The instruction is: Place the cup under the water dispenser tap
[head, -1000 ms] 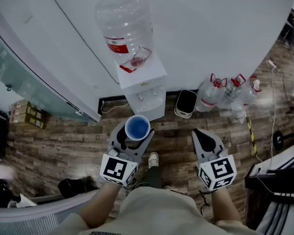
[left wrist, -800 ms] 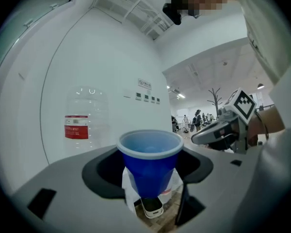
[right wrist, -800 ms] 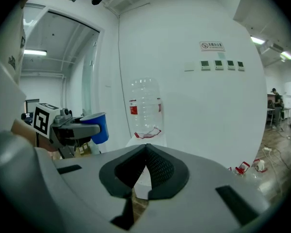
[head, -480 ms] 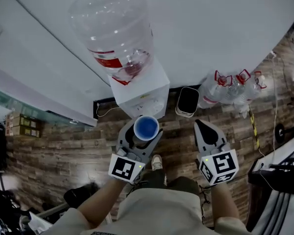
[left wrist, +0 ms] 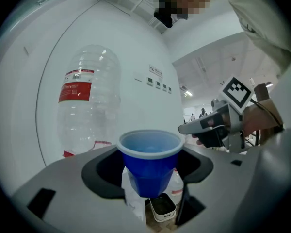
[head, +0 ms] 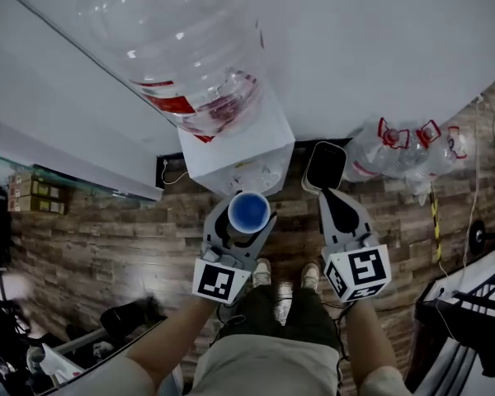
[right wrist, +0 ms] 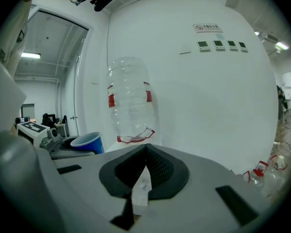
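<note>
Left gripper clamped on blue plastic cup, upright, open end up. Cup sits close in front of white water dispenser, near its tap area, not touching. Big clear bottle on top of the dispenser. Right gripper beside it, jaws together, nothing between them.

White wall, dark wood-plank floor — spare bottles at its foot

Clear spare bottles sit on the wood floor beside a dark bin.
</note>
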